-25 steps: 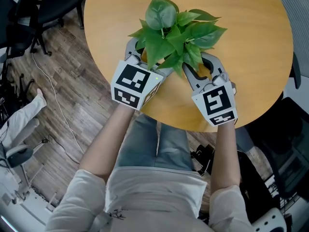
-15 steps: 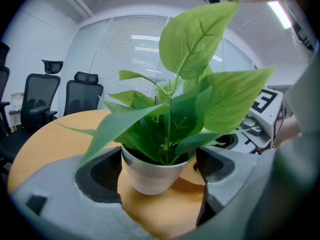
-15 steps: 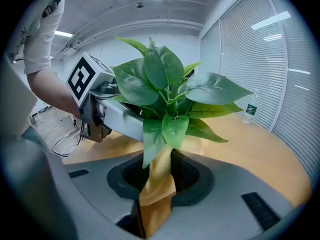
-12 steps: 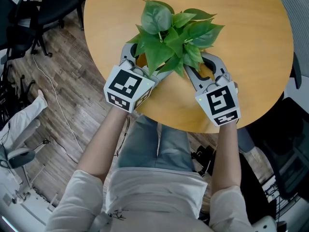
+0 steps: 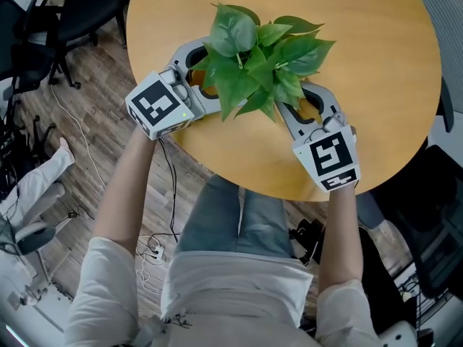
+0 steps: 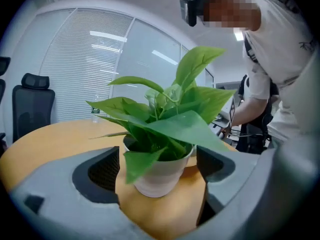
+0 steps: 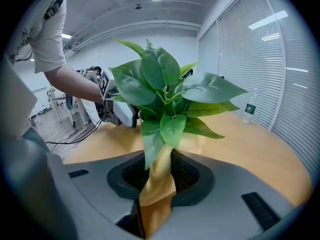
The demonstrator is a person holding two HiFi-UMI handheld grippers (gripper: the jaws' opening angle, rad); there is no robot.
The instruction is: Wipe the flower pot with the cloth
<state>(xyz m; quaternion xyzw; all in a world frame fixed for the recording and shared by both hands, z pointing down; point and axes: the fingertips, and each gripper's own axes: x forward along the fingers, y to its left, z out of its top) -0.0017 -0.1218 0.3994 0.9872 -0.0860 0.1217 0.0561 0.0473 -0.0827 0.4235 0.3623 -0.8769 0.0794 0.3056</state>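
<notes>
A leafy green plant [image 5: 257,49] stands in a white flower pot [image 6: 160,176] on the round wooden table [image 5: 376,56]. In the head view the leaves hide the pot. My left gripper [image 5: 199,78] reaches in from the left. In the left gripper view, my left gripper [image 6: 160,164] is open, with the pot between its jaws and a gap on each side. On the plant's near right, my right gripper [image 5: 305,96] is shut on a yellow cloth [image 7: 156,199]. The cloth runs up toward the leaves in the right gripper view.
A water bottle [image 7: 248,111] stands at the table's far side. Black office chairs [image 5: 72,6] and cables [image 5: 79,150] are on the wood floor to the left. The table's near edge [image 5: 253,183] runs just in front of both grippers.
My left gripper has swung from the pot's near side round to its left side. The plant has shifted slightly left. The right gripper has barely moved and still holds the cloth.
</notes>
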